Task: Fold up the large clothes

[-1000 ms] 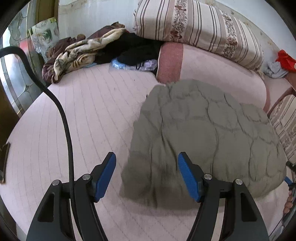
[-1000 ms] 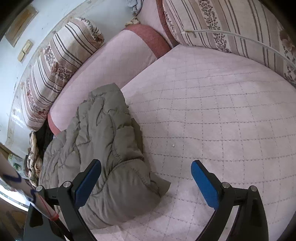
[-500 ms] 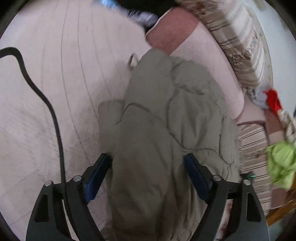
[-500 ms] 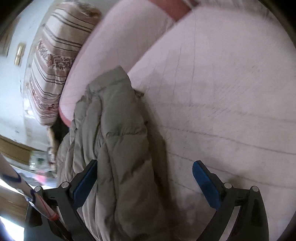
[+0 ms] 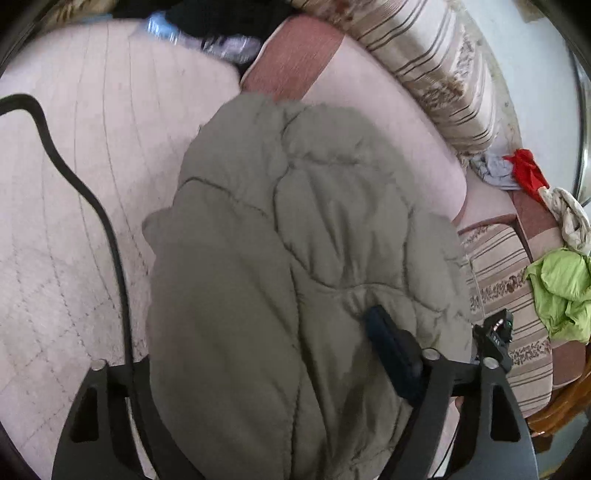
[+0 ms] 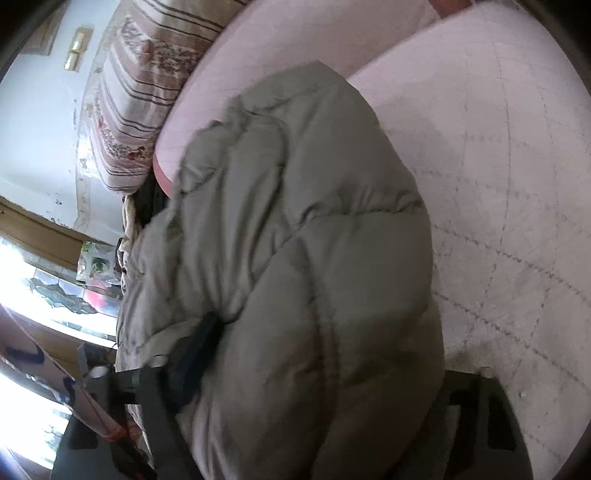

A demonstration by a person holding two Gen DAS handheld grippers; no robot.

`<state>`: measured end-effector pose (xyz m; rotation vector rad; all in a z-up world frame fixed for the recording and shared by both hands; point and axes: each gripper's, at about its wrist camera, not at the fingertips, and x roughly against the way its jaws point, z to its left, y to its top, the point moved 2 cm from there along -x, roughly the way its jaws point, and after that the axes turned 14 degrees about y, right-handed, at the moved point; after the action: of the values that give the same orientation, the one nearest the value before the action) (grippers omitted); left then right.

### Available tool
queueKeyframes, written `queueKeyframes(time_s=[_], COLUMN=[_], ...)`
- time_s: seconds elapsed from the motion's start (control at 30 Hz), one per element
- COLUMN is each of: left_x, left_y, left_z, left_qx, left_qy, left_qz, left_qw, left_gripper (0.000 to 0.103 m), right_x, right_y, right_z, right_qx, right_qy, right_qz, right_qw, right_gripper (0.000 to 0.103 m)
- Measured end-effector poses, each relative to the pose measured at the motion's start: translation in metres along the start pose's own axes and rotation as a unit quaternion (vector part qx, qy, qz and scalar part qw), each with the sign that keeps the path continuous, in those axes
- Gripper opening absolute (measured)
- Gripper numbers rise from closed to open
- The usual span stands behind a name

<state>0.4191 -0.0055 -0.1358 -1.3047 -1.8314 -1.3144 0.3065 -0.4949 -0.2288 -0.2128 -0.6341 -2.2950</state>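
bed [image 5: 66, 206]: pink quilted mattress, the work surface; big flat area gives room to fold a bulky item.
cushions [image 5: 436, 74]: striped bolsters plus a pink padded edge ring the far side of the bed; jacket's top end lies against that edge.
jacket [image 5: 295, 240]: olive puffer jacket, bunched lengthwise on the bed, already looks doubled over into a thick roll. Same jacket in the right wrist view [image 6: 314, 258], filling most of it.
clutter: dark and patterned clothes heaped at the head of the bed [image 5: 207, 14]; green cloth [image 5: 561, 288] and red cloth [image 5: 524, 170] off to the side, none touching the jacket.
cable [image 5: 92, 206]: black lead draped over the mattress beside the jacket, belongs to the rig.
left gripper [image 5: 280, 350]: near end of the jacket sits between the 2 fingers; 1 blue pad [image 5: 388, 339] presses into the padding, the other is hidden under fabric. Jaws straddle a thick bundle, looks clamped on it.
right gripper [image 6: 306, 369]: jacket bulges between the fingers and covers them; dark left finger [image 6: 195, 354] dents the fabric, other finger hidden. Likely holding too, but cannot tell for sure.
step (judgement): both tools at the near end, probably to lift or carry the bundle over for the next fold.
risk: slippery, springy padding could pop out of a shallow bite.
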Motion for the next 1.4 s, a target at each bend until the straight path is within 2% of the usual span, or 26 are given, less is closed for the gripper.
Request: queueKeyframes(time_s=[0.1, 0.17, 0.23, 0.3, 0.33, 0.43, 0.53, 0.67, 0.73, 0.83, 0.9, 0.97, 1.03, 1.17, 1.2, 1.3, 1.33, 1.4], left_x=[0.021, 0.032, 0.040, 0.036, 0.027, -0.003, -0.012, -0.003, 0.002, 0.008, 0.009, 0.006, 0.006, 0.014, 0.017, 0.017, 0.014, 0.007], left_y=[0.004, 0.005, 0.002, 0.001, 0.003, -0.001, 0.002, 0.004, 0.007, 0.012, 0.012, 0.011, 0.009, 0.012, 0.013, 0.013, 0.011, 0.008], left_z=[-0.015, -0.024, -0.030, -0.032, -0.028, -0.001, 0.014, 0.007, 0.002, -0.004, -0.001, 0.004, 0.009, 0.017, 0.019, 0.024, 0.024, 0.022], left_qx=[-0.013, -0.025, -0.040, -0.048, -0.043, -0.017, 0.019, 0.002, -0.003, 0.003, 0.009, 0.025, 0.036, 0.058, 0.060, 0.056, 0.054, 0.039], left_qy=[-0.005, -0.001, 0.016, 0.052, 0.074, 0.127, 0.101, 0.127, 0.139, 0.139, 0.143, 0.136, 0.126, 0.115, 0.127, 0.167, 0.175, 0.200], left_qz=[-0.032, -0.051, -0.070, -0.083, -0.077, -0.045, -0.037, -0.061, -0.073, -0.083, -0.076, -0.069, -0.066, -0.073, -0.083, -0.091, -0.089, -0.094], left_qw=[0.9994, 0.9984, 0.9967, 0.9941, 0.9934, 0.9908, 0.9939, 0.9901, 0.9876, 0.9868, 0.9868, 0.9879, 0.9892, 0.9890, 0.9866, 0.9802, 0.9791, 0.9744], left_gripper=[0.073, 0.071, 0.071, 0.071, 0.071, 0.073, 0.075, 0.069, 0.066, 0.065, 0.066, 0.069, 0.069, 0.069, 0.069, 0.070, 0.070, 0.072], right_x=[0.009, 0.016, 0.018, 0.016, 0.012, 0.004, 0.003, 0.010, 0.016, 0.026, 0.025, 0.022, 0.025, 0.053, 0.066, 0.093, 0.095, 0.082], right_y=[0.003, 0.008, 0.008, 0.007, 0.006, 0.005, 0.003, 0.006, 0.008, 0.010, 0.014, 0.015, 0.015, 0.016, 0.016, 0.011, 0.009, 0.005], right_z=[0.027, 0.046, 0.064, 0.074, 0.076, 0.060, 0.042, 0.047, 0.055, 0.062, 0.062, 0.051, 0.035, 0.034, 0.041, 0.066, 0.075, 0.093], right_qx=[0.037, 0.058, 0.087, 0.112, 0.124, 0.109, 0.084, 0.078, 0.075, 0.068, 0.062, 0.050, 0.020, -0.011, 0.000, 0.041, 0.058, 0.094], right_qy=[0.008, 0.024, 0.020, -0.013, -0.044, -0.097, -0.107, -0.090, -0.070, -0.034, -0.042, -0.085, -0.127, -0.137, -0.161, -0.225, -0.239, -0.246], right_qz=[-0.020, -0.037, -0.050, -0.057, -0.060, -0.060, -0.057, -0.066, -0.078, -0.095, -0.095, -0.095, -0.106, -0.159, -0.186, -0.245, -0.252, -0.241], right_qw=[0.999, 0.997, 0.995, 0.992, 0.989, 0.987, 0.989, 0.991, 0.992, 0.993, 0.993, 0.991, 0.986, 0.978, 0.969, 0.942, 0.936, 0.934], right_gripper=[0.064, 0.063, 0.063, 0.063, 0.063, 0.063, 0.063, 0.061, 0.061, 0.061, 0.065, 0.072, 0.077, 0.082, 0.087, 0.089, 0.089, 0.088])
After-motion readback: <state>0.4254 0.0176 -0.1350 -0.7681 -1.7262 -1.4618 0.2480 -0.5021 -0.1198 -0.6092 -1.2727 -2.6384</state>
